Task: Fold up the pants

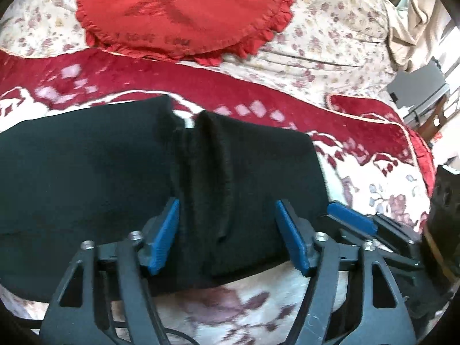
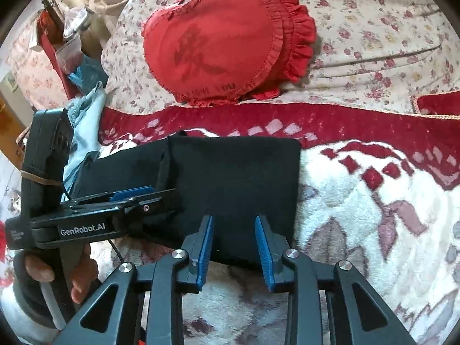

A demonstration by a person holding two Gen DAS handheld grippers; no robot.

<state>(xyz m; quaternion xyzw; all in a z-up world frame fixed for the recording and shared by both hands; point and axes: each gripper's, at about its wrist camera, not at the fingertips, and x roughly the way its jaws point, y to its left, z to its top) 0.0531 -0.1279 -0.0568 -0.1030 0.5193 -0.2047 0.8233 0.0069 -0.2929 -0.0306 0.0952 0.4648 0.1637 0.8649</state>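
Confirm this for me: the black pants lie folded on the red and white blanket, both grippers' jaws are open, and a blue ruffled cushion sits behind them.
One detail is wrong: the ruffled cushion is red, not blue, as the right wrist view shows plainly. The rest holds: the black pants lie folded on the red and white blanket, and the left gripper and right gripper both have open jaws.

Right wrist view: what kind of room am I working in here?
Most likely a bedroom, on a bed. The black pants lie on a plush red-and-white blanket, with a red frilled pillow on a floral quilt behind them, and household clutter along the left edge.
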